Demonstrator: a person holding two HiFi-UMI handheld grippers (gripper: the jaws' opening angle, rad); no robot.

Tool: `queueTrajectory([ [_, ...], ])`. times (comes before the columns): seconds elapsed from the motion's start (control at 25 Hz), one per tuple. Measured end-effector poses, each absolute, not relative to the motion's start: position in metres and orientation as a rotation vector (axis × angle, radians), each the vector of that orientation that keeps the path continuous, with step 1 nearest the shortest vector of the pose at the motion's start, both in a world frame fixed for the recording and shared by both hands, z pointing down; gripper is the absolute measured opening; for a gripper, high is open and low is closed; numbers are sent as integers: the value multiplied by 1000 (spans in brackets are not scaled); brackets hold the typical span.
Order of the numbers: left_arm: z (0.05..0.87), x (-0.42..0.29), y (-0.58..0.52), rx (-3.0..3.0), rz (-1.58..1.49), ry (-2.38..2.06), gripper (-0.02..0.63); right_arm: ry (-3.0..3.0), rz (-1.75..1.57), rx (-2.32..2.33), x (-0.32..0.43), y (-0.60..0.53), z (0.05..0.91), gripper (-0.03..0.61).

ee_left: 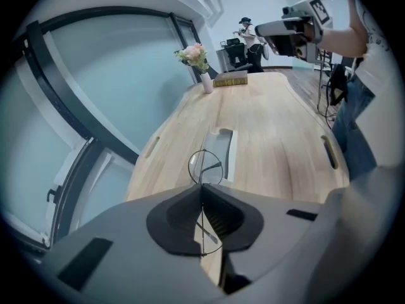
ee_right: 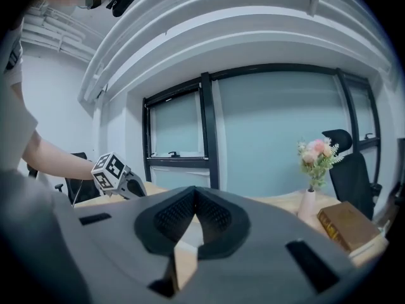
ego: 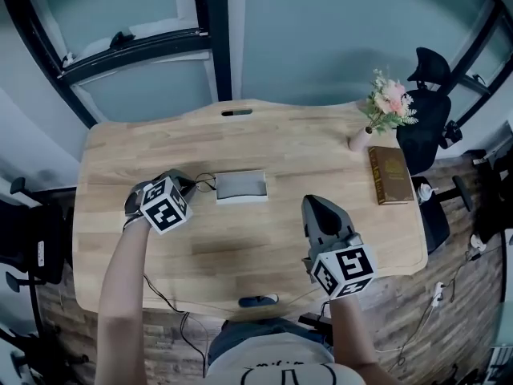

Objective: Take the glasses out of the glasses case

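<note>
Thin wire-framed glasses (ee_left: 205, 166) hang from my left gripper (ee_left: 202, 194), which is shut on one of their arms; a round lens sticks out past the jaw tips. In the head view the left gripper (ego: 191, 184) sits just left of the open grey glasses case (ego: 240, 186), with the glasses (ego: 205, 184) between them. The case (ee_left: 220, 149) lies flat on the wooden table (ego: 264, 247), its inside showing nothing. My right gripper (ego: 314, 204) hovers over the table's right front, shut and holding nothing (ee_right: 195, 198).
A pink vase of flowers (ego: 390, 103) and a brown book (ego: 390, 175) stand at the table's right end. A small dark object (ego: 258, 300) lies at the front edge. Cables hang below. A black office chair (ego: 429, 111) stands beyond the right end.
</note>
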State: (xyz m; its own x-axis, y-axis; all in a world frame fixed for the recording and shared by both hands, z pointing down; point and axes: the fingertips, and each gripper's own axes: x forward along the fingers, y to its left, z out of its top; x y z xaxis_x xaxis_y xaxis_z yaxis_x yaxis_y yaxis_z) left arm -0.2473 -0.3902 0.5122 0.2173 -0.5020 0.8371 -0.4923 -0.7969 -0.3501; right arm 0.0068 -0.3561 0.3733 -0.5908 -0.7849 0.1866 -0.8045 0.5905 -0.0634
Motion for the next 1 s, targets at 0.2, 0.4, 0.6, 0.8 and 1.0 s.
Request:
queueTrajectory([
  [0.2, 554, -264, -378, -2507, -1732, 1098, 21, -2637, 242, 1268, -4, -352, 399, 12],
  [0.4, 600, -283, -365, -2615, -1747, 1232, 21, -2578, 265, 1172, -16, -345, 432, 12],
  [0.6, 624, -296, -359, -2589, -1767, 1309, 23, -2550, 248, 1108, -24, -339, 447, 12],
  [0.8, 626, -299, -357, -2574, -1761, 1349, 161, -2561, 222, 1073, -32, -334, 445, 12],
  [1.0, 589, -297, -356, -2607, -1579, 1473, 321, -2608, 186, 1084, -33, -334, 424, 12],
])
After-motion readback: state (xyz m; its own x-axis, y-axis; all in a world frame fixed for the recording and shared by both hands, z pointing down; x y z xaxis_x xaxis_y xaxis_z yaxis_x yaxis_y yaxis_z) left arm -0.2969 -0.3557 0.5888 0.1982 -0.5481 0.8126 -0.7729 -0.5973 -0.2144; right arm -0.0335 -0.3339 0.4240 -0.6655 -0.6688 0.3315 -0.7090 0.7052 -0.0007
